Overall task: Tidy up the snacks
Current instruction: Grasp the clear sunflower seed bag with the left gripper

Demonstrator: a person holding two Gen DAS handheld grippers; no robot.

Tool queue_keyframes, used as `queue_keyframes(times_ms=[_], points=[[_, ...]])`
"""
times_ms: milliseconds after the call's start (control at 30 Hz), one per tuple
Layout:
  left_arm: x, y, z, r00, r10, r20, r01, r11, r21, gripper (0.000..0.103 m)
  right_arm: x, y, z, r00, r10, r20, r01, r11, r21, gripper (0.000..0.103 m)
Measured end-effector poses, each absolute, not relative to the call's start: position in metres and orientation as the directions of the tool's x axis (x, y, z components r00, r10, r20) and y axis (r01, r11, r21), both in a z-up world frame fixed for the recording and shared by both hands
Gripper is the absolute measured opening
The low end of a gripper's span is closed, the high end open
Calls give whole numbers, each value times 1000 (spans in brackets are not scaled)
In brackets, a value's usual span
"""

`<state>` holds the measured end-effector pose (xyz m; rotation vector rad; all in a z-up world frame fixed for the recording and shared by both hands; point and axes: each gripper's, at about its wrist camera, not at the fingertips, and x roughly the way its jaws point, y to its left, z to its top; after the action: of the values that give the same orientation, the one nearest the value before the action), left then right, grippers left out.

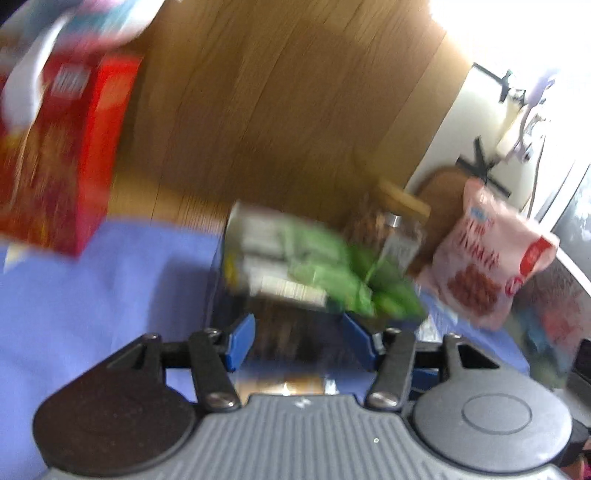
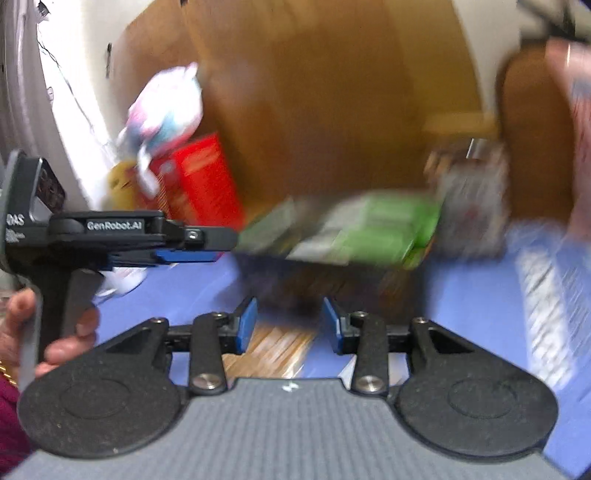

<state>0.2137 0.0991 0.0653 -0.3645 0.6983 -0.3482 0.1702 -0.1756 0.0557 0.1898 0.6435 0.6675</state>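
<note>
Both views are blurred by motion. A green and white snack bag [image 1: 314,269] lies on top of a dark box [image 1: 288,332] on the blue cloth [image 1: 110,295]. My left gripper [image 1: 299,339] is open, its blue pads either side of the box's near end. In the right wrist view my right gripper [image 2: 290,325] is open and empty, just short of the same green bag [image 2: 369,232] and dark box [image 2: 314,284]. The left gripper [image 2: 207,243] shows from the side at the left, held by a hand [image 2: 55,332].
A red box [image 1: 62,155] stands at the left with a pale bag [image 1: 110,18] on top. A pink snack bag [image 1: 491,254] leans at the right beside a jar [image 1: 399,229] with a wooden lid. A wooden panel [image 1: 277,110] rises behind.
</note>
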Motion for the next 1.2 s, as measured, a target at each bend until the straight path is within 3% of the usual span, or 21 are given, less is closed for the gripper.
queue_keyframes(times_ms=[167, 267, 433, 467, 567, 900, 1033, 1100, 1200], points=[[207, 119, 25, 635, -487, -599, 84, 815, -574, 55, 163, -147, 29, 527, 620, -581, -526, 775, 349, 42], [206, 120, 11, 607, -522, -599, 69, 786, -615, 62, 165, -134, 19, 540, 556, -632, -505, 814, 286, 45], [203, 110, 7, 625, -514, -587, 89, 795, -600, 61, 168, -123, 16, 541, 551, -635, -514, 815, 269, 55], [203, 110, 7, 627, -513, -586, 91, 795, -600, 56, 167, -122, 16, 540, 549, -637, -511, 816, 270, 55], [192, 120, 10, 646, -493, -583, 71, 799, -597, 55, 162, -119, 18, 508, 573, -643, -524, 798, 297, 46], [100, 173, 7, 677, -436, -593, 18, 815, -579, 54, 105, -69, 22, 348, 676, -650, -673, 663, 329, 47], [64, 180, 7, 686, -425, -590, 2, 812, -583, 41, 76, -64, 23, 328, 689, -647, -703, 635, 320, 48], [50, 180, 6, 688, -403, -603, -4, 829, -559, 26, 61, -66, 23, 321, 696, -642, -708, 627, 325, 48], [32, 178, 3, 691, -399, -603, 1, 834, -551, 24, 38, -75, 22, 324, 702, -634, -721, 617, 315, 49]])
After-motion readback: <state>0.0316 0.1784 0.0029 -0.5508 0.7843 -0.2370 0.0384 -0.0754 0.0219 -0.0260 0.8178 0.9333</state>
